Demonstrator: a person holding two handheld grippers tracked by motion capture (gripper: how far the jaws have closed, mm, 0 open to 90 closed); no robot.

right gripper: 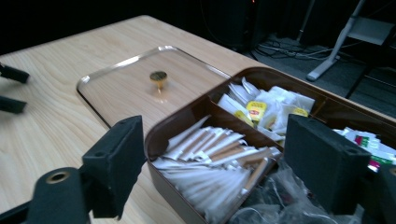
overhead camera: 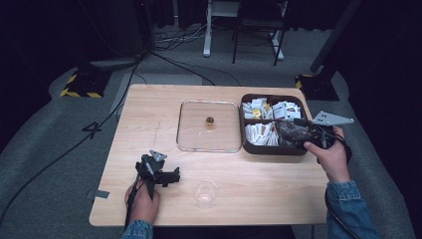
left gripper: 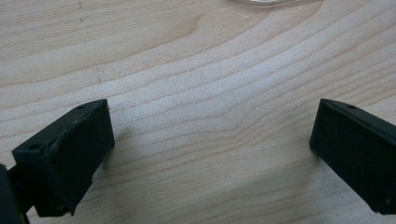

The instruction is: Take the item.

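A brown box [overhead camera: 271, 149] with several compartments stands at the table's right. It holds white sachets [right gripper: 205, 154], tea bags with yellow tags [right gripper: 257, 109] and crinkled clear wrappers [right gripper: 280, 196]. My right gripper [right gripper: 219, 172] hovers open over the box's near right part [overhead camera: 291, 132], jaws pointing left, with nothing gripped. The box's clear lid [overhead camera: 199, 129] with a gold knob [right gripper: 159, 77] lies flat beside the box, to its left. My left gripper [overhead camera: 175, 177] rests low on the bare wood, open [left gripper: 210, 154], with only table between its jaws.
A clear plastic cup [overhead camera: 205, 193] stands near the table's front edge, just right of the left gripper. The wooden table [overhead camera: 149, 109] ends in dark floor with cables and stand legs [overhead camera: 206, 50] at the back.
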